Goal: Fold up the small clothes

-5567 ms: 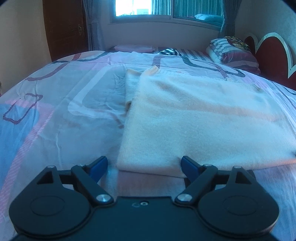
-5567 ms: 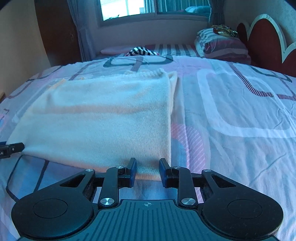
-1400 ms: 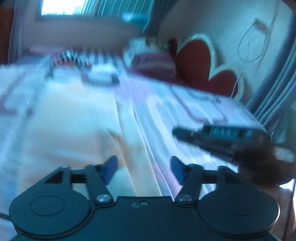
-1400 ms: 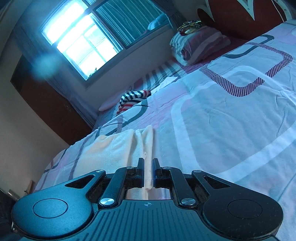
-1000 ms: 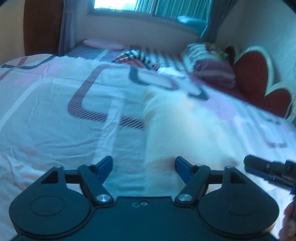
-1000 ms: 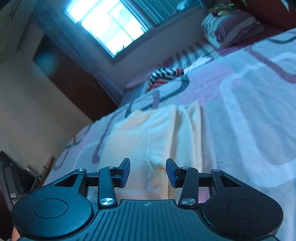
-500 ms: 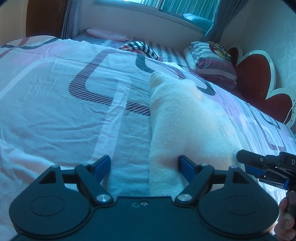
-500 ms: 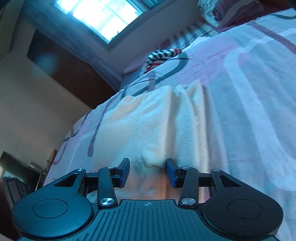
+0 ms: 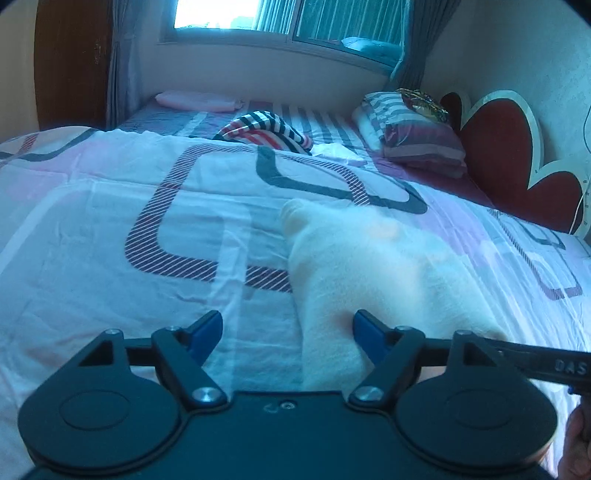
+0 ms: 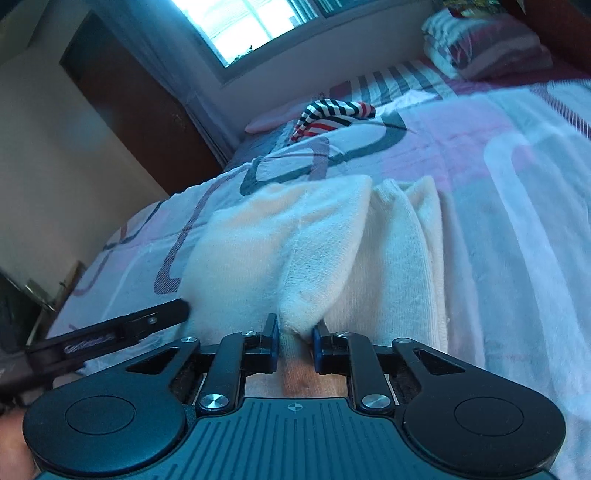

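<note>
Left wrist view: left gripper [image 9: 288, 330] sits low over the bedsheet [image 9: 110, 258], fingers wide apart, nothing between the blue pads [image 9: 207, 330]. Cream knit garment [image 9: 369, 273] lies folded on the sheet, running away from the camera as a long narrow bundle; its near end passes just inside the right-hand pad, touching or nearly touching it, can't tell which. Right gripper's finger [image 9: 535, 360] pokes in from the right edge at the garment's near end, bit of hand [image 9: 576, 443] visible at the bottom right corner. Further back: striped garment [image 9: 266, 131] bunched up, pink folded cloth [image 9: 195, 101] near the window [image 9: 288, 18], striped pillow [image 9: 413, 133] against the red headboard [image 9: 509, 155]

Right wrist view: right gripper [image 10: 294, 334] has its fingers drawn close with a pinched fold of the cream knit garment [image 10: 280, 240] caught between the pads, fabric bulging up from the pinch. Rest of the garment spreads ahead on the bedsheet [image 10: 517, 184], with loose ridges on its right side. Left gripper's finger [image 10: 110, 330] comes in from the left, tip just beside the garment's left edge. Striped garment [image 10: 332, 112] lies beyond; dark door [image 10: 129, 110] on the left wall
</note>
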